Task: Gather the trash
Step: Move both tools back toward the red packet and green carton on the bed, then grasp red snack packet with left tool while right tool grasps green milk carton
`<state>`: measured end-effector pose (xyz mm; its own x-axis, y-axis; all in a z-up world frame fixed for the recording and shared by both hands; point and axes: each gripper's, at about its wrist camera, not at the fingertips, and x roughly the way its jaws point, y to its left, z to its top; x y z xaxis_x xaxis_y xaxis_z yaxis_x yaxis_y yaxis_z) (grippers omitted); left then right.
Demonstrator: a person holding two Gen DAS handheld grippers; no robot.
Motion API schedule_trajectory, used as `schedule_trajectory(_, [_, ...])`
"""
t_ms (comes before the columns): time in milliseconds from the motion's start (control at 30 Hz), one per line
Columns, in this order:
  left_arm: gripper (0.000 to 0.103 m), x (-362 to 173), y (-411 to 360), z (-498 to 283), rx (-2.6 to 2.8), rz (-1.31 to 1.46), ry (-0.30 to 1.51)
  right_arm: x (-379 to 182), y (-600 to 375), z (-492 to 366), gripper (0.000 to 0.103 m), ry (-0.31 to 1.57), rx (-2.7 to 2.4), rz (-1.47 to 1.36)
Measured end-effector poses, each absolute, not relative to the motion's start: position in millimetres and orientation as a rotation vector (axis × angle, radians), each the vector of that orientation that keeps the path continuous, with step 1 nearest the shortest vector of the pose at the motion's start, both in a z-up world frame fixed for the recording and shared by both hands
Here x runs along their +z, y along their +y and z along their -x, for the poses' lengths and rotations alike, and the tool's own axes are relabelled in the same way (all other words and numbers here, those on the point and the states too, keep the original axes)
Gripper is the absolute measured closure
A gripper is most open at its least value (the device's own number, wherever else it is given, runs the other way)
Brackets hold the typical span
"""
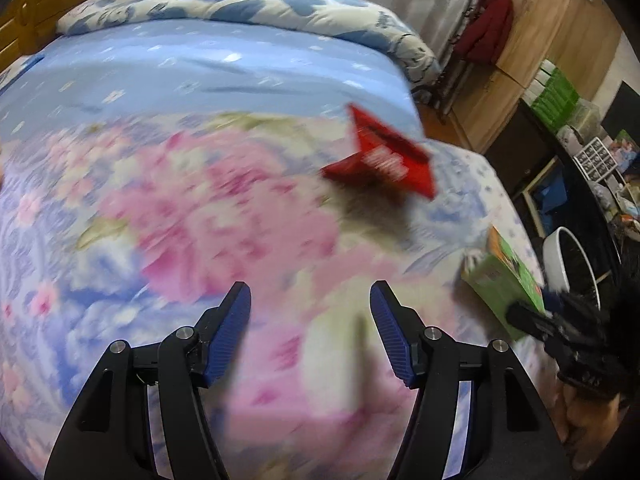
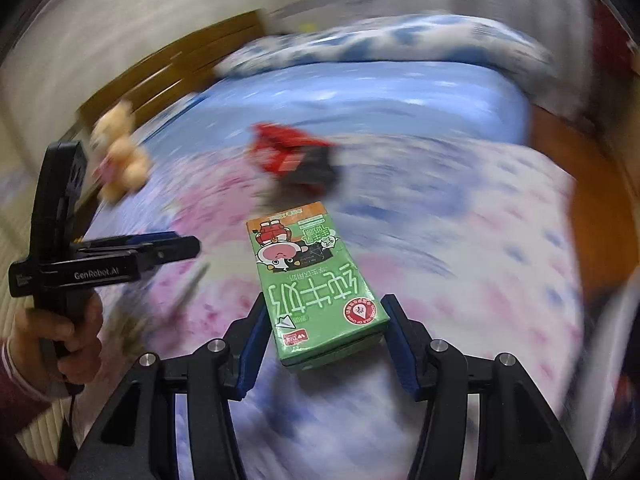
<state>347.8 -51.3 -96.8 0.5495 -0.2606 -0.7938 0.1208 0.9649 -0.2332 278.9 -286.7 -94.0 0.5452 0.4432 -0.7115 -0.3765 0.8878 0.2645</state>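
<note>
A green milk carton (image 2: 312, 284) sits between the fingers of my right gripper (image 2: 326, 320), which is shut on it and holds it above the flowered bedspread. The carton also shows at the right edge of the left wrist view (image 1: 504, 276), with the right gripper (image 1: 552, 320) behind it. A red crumpled wrapper (image 1: 384, 156) lies on the bed ahead and right of my left gripper (image 1: 310, 312), which is open and empty. The wrapper also shows in the right wrist view (image 2: 292, 156). My left gripper (image 2: 176, 246) appears at the left of that view.
A white round bin (image 1: 568, 264) stands on the floor beside the bed at the right. A folded blue-patterned quilt (image 1: 240, 4) lies at the bed's far end. A plush toy (image 2: 118, 152) sits near the wooden headboard (image 2: 168, 68). Wooden cabinets (image 1: 560, 48) stand far right.
</note>
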Motion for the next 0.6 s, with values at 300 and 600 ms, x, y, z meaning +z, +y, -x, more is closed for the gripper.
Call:
schedule_trajectory(300, [0.025, -87.5, -103.3, -394.1, -0.198, 0.165, 0.912, -98.7, -322.2, -250.5, 0.047, 0.835, 0.334, -0.226])
schedule_trajectory(600, [0.055, -95.6, -101.8, -413.1, -0.169, 0.195, 0.883, -102.2, -317.0, -243.3, 0.046, 0.815, 0.298, -0.223])
